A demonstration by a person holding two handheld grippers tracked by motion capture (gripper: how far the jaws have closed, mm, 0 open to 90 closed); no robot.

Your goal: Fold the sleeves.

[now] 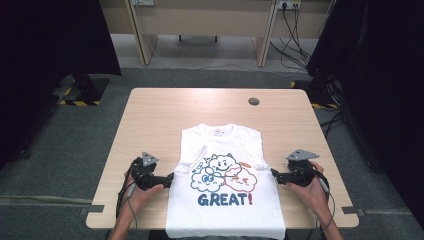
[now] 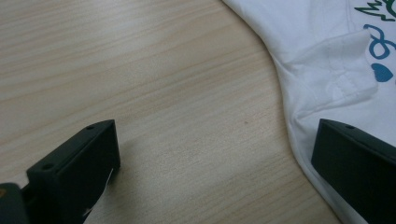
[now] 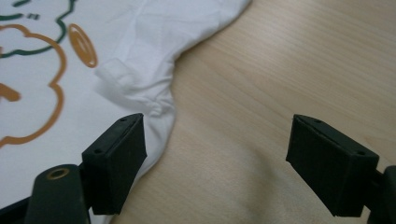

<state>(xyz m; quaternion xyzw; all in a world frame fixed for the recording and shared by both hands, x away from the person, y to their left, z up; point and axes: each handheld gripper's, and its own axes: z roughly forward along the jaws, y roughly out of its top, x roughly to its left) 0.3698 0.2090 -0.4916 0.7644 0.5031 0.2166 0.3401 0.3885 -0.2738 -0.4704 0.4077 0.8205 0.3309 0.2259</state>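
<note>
A white T-shirt (image 1: 225, 200) printed with cartoon clouds and the word GREAT! lies flat on the wooden table (image 1: 160, 115), collar away from me and both sleeves tucked in. My left gripper (image 1: 170, 179) rests open at the shirt's left edge. In the left gripper view its jaws (image 2: 210, 154) straddle bare wood, and the right jaw sits over the hem of the shirt (image 2: 327, 56). My right gripper (image 1: 274, 174) is open at the right edge. In the right gripper view its jaws (image 3: 219, 149) span wood, the left one above the folded cloth (image 3: 135, 51). Nothing is gripped.
A round grey cable hole (image 1: 254, 101) sits near the table's far edge. Beyond the table are wooden desks (image 1: 205, 20) and loose cables (image 1: 295, 50). Black curtains and stands flank both sides. The shirt's bottom hem hangs over the near table edge.
</note>
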